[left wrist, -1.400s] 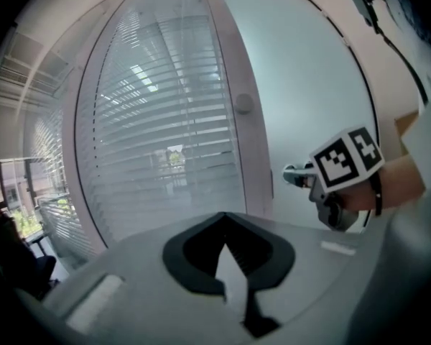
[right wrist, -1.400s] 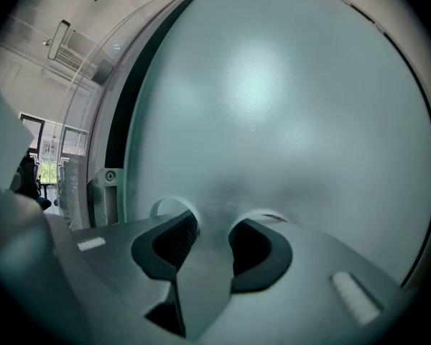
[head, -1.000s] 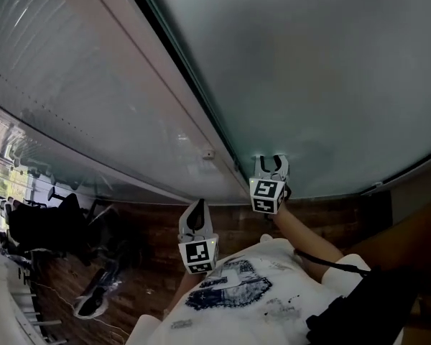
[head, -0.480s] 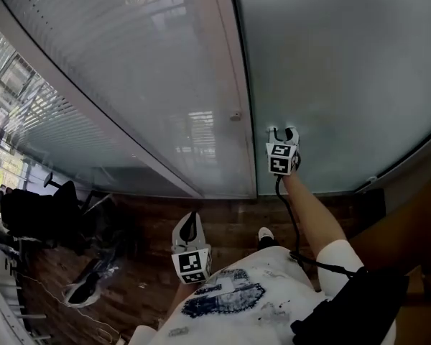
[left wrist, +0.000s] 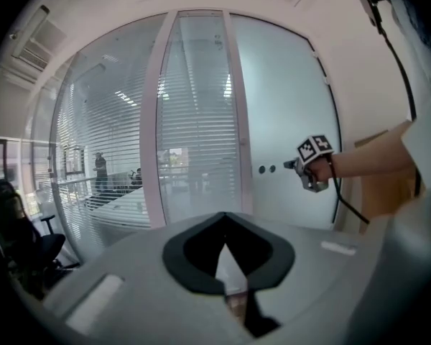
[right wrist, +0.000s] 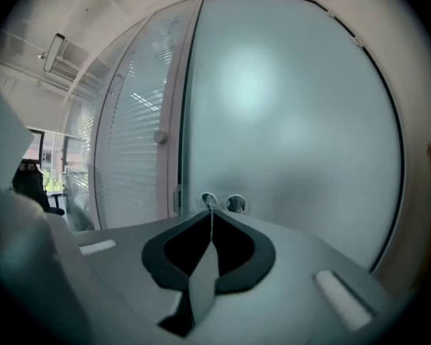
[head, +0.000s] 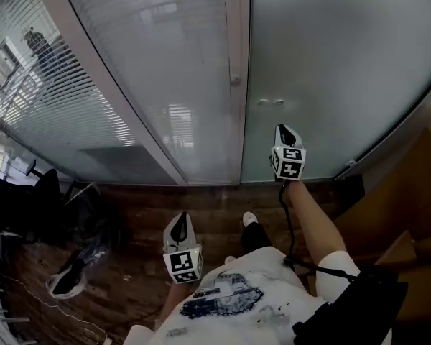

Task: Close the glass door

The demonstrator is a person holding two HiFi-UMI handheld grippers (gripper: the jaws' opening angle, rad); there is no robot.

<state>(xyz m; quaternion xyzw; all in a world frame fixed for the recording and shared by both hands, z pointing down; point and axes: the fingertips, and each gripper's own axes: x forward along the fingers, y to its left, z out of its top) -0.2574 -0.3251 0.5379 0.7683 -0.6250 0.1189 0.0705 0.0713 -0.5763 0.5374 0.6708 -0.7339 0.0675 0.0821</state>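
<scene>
The tall frosted glass door (head: 330,56) fills the right of the scene. Its left edge is drawn up beside the white vertical frame post (head: 235,42). In the right gripper view only a thin dark seam shows between the two, so the door looks shut or very nearly so. Whether it has fully seated I cannot tell.

The right tongs (head: 284,128) have just been closing and are now pressed together with nothing between them. Their tip aims at the pair of small round fittings (head: 270,103) near the door's left edge, and it seems just short of the glass. The left tongs (head: 178,220) hang low and near, over the dark wooden floor (head: 129,214). They too are together and empty, well apart from the door.

To finish well, the joined right tip should probably work as a blunt pusher. It is best set on plain glass just beside the fittings rather than in them. The push should be square to the pane and slow, so the door meets the post without bouncing back. The tip should stay away from the seam, where it could be pinched. The left tongs are best kept clear of the glass partition with white blinds (head: 151,70) on the left. An even seam from top to bottom would show that the door is home.
</scene>
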